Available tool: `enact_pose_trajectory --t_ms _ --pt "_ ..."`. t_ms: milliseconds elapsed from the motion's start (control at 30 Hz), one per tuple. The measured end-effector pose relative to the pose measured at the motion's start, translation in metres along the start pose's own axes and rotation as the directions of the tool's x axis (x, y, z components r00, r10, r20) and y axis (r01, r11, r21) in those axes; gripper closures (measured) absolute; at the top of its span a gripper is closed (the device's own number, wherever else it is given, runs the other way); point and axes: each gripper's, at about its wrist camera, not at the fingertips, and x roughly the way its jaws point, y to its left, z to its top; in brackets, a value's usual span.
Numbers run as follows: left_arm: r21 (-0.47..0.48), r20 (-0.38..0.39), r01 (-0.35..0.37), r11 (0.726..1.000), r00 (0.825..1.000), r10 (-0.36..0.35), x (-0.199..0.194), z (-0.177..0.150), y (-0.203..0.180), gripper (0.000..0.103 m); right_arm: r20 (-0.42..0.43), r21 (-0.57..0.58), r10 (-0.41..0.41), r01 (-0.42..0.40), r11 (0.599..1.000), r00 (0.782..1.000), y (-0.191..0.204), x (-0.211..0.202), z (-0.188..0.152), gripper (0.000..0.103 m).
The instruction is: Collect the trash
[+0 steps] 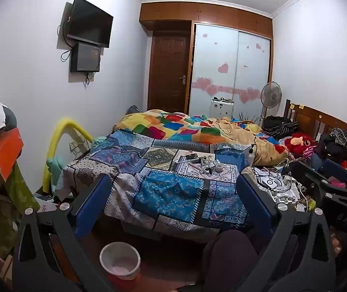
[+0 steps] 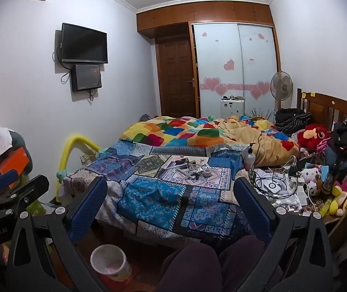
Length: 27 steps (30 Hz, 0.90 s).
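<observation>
A small white trash bin (image 1: 120, 260) with a pink liner stands on the floor at the foot of the bed; it also shows in the right wrist view (image 2: 110, 261). Small clutter (image 1: 204, 164) of cables, wrappers and a tape roll lies on the patchwork bedspread, also in the right wrist view (image 2: 193, 168). My left gripper (image 1: 173, 194) is open and empty, held above the bed's near edge. My right gripper (image 2: 171, 196) is open and empty too. The right gripper shows at the right of the left wrist view (image 1: 324, 177).
A bed (image 1: 173, 185) with a colourful quilt (image 1: 193, 126) fills the middle. Cables, chargers and plush toys (image 2: 314, 177) crowd the right side by the headboard. A stacked pile with an orange box (image 1: 0, 153) stands left. My knee (image 2: 197, 262) is below.
</observation>
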Motion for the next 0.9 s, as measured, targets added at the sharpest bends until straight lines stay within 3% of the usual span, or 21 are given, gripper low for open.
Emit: enact_pose_trajectory --t_ms 900 --pt "-0.001 0.005 0.002 1.0 1.0 -0.002 -0.0018 -0.0017 0.0044 0.0 0.003 0.008 0.001 -0.001 1.0 1.0 -0.0047 -0.0038 0.0049 0.0"
